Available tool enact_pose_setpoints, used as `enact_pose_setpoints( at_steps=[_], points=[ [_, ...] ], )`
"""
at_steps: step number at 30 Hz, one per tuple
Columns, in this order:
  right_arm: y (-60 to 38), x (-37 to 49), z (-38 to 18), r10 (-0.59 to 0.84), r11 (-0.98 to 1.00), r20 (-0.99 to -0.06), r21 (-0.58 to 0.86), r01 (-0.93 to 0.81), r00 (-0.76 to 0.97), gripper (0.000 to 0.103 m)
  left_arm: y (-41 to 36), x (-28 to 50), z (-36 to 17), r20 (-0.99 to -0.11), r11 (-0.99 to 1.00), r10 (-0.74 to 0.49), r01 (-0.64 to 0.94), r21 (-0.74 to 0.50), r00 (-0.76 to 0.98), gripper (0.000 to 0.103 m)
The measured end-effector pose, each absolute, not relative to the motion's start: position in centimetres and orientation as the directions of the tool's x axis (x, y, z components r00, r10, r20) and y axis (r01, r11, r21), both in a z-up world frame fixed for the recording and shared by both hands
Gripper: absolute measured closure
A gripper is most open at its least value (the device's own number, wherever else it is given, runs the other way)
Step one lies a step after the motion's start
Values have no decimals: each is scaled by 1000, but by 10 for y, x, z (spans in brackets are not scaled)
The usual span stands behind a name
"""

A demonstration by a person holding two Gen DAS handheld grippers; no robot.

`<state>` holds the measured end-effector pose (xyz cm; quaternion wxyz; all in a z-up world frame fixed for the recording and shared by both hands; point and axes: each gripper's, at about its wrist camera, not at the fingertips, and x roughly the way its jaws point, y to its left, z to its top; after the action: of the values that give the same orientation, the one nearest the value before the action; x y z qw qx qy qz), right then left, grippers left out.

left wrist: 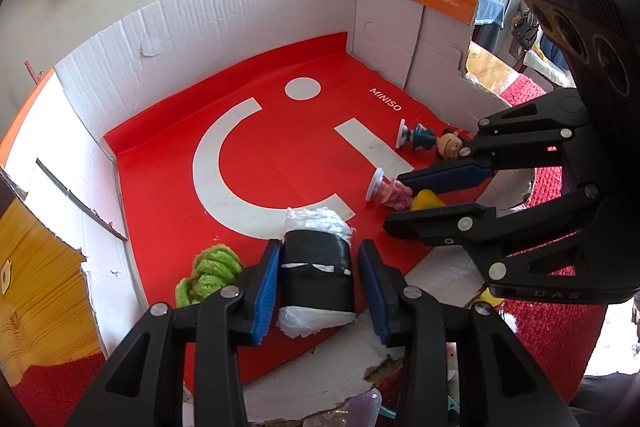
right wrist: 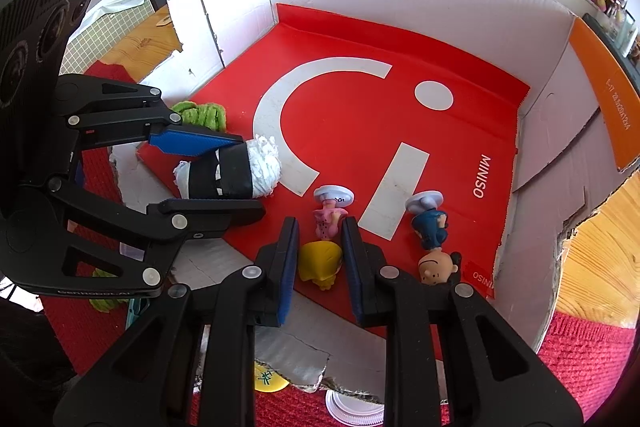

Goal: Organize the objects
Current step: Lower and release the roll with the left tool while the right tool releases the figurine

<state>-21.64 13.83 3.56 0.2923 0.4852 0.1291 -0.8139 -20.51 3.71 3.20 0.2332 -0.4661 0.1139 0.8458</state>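
The black-taped white roll (left wrist: 316, 263) lies at bottom centre of the left view, on the red liner (left wrist: 168, 167) of the cardboard box (left wrist: 224, 15). The left gripper (left wrist: 316, 279) stands around it, pads slightly apart from it, prob. just letting go. The right gripper (right wrist: 320, 259) is closed on the yellow-haired pink figure (right wrist: 326, 239), bottom centre of right view. Count: 1 roll, 2 figures incl. the blue figure (right wrist: 430, 227), 1 green fuzzy thing (left wrist: 208, 275)

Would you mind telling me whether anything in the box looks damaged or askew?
Yes: the box's walls are torn ragged along the near edges, and both figurines, pink and blue, lie tipped over rather than standing on their bases.
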Motion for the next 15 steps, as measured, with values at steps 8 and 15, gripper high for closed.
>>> enact_pose_setpoints(
  at_steps=[8,15],
  points=[
    [140,-216,34,-349,-796,-865,71,601,-361,82,37,-206,32,-840,-866,291,-499,-28,-459,59],
    [141,-219,35,-350,-798,-863,70,599,-364,82,37,-206,34,-837,-866,289,-499,-23,-464,59]
  ],
)
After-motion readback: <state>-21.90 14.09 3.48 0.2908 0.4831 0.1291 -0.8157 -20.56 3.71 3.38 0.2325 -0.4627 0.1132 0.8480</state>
